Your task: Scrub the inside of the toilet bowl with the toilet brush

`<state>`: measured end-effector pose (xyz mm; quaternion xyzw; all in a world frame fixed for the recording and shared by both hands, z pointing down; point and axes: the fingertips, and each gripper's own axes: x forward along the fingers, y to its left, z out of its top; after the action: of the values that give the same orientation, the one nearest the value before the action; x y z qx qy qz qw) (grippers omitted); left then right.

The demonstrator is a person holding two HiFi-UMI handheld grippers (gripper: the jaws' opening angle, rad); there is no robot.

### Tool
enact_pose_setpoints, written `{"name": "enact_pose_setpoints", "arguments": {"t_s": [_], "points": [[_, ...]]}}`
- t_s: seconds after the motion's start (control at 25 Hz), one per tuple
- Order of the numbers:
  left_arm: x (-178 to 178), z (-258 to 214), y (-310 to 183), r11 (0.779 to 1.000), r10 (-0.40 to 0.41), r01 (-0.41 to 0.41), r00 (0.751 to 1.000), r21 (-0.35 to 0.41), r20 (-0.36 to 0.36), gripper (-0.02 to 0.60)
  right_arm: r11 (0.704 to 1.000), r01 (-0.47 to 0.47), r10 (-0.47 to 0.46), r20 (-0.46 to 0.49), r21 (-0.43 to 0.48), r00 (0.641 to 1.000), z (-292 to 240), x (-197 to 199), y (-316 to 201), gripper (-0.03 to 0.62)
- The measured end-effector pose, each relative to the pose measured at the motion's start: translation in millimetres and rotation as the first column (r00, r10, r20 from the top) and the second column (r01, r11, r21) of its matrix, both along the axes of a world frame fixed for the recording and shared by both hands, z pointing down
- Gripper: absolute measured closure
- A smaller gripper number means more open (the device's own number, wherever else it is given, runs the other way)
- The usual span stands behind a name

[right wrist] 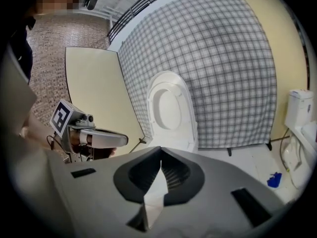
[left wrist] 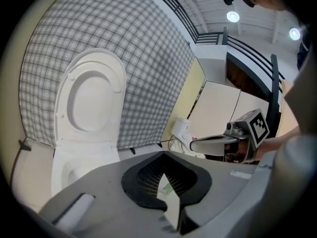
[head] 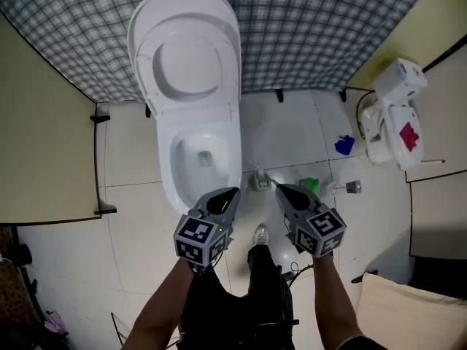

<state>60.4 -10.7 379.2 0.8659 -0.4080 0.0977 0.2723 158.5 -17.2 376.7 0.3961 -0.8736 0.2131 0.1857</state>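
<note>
Bright even light w/ fisheye edges

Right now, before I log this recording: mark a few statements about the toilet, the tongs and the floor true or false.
1. The toilet lid stands raised. True.
2. The right tongs grip a brush. False: they are shut on nothing.
3. A blue thing lies on the floor to the right of the toilet bowl. True.
4. The cloth behind the toilet is plain white. False: it is checked.
</note>
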Motion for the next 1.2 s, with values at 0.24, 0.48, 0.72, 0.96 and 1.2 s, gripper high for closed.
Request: {"name": "enact_pose_setpoints", "arguments": {"t_s": [0.24, 0.48, 0.72, 0.96, 1.2], "points": [[15.3, 62.2, -2.8, 0.999, 0.016, -0.015, 1.000, -0.033, 0.026, 0.572, 0.996, -0.079, 0.078, -0.056, -0.028, 0.995, 69.5, 30.7, -5.3, 0.565], [30.2, 121.3, -13.3, 0.998, 0.045, -0.043, 0.999, -0.053, 0.030, 0.572, 0.990, -0.123, 0.113, -0.136, -0.072, 0.984, 152.5, 60.7, -19.1, 0.559], [45.8, 174.6, -22.6, 0.994, 0.052, -0.049, 0.998, -0.098, 0.028, 0.572, 0.975, -0.150, 0.113, -0.209, -0.167, 0.971, 229.1, 84.3, -26.8, 0.467], [50.7, 203.9, -26.1, 0.991, 0.042, -0.039, 0.999, -0.125, 0.025, 0.572, 0.935, -0.192, 0.106, -0.281, -0.298, 0.954, 302.5, 100.6, -34.0, 0.293], [53.5, 217.5, -12.8, 0.984, 0.038, -0.035, 0.999, -0.172, 0.012, 0.572, 0.842, -0.277, 0.095, -0.380, -0.462, 0.920, 374.6, 117.8, -32.0, 0.292]]}}
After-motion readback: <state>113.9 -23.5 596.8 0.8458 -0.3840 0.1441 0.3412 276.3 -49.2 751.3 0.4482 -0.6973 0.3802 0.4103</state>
